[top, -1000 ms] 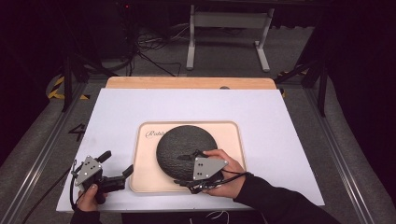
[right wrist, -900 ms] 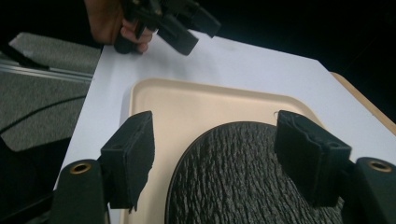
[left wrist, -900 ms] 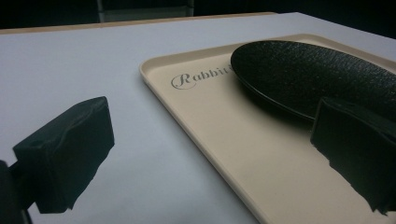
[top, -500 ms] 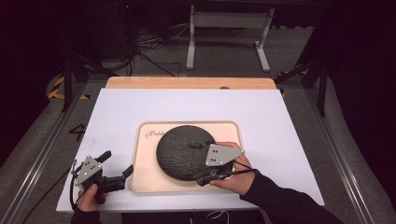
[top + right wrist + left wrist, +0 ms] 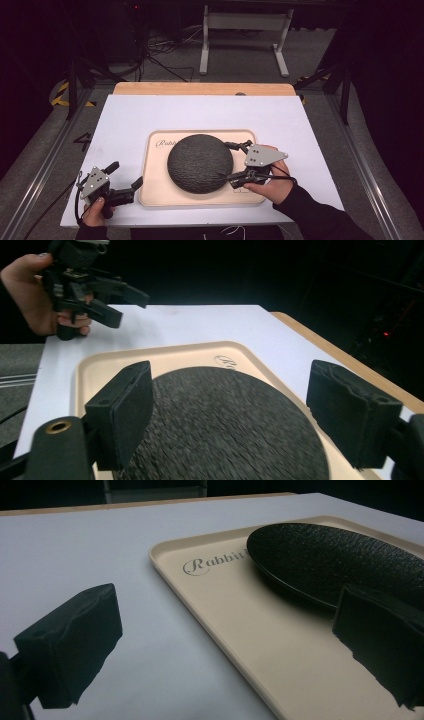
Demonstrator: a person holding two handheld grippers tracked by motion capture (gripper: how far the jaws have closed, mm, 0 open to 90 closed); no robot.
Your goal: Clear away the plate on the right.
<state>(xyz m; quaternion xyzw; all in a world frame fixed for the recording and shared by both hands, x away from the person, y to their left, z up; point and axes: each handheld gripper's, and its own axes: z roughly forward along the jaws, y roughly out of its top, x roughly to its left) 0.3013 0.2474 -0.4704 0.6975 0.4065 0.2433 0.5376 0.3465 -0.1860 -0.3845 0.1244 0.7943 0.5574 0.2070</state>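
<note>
One black plate [image 5: 200, 162] | round, rough-textured, on beige tray [image 5: 155, 195] | both claws wide open, empty

The table [image 5: 150, 115] is lit evenly from above, surroundings left dark, and the plate [image 5: 225, 425] is blurred between the right gripper's [image 5: 240, 415] jaws.

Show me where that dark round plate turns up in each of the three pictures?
High view: the dark round plate lies mid-picture on the beige tray.
Left gripper view: it sits upper right, partly behind a black jaw.
Right gripper view: it spreads across the bottom middle, between the two jaws.
Shared landmark: the tray's cursive lettering, beside the plate.
</note>
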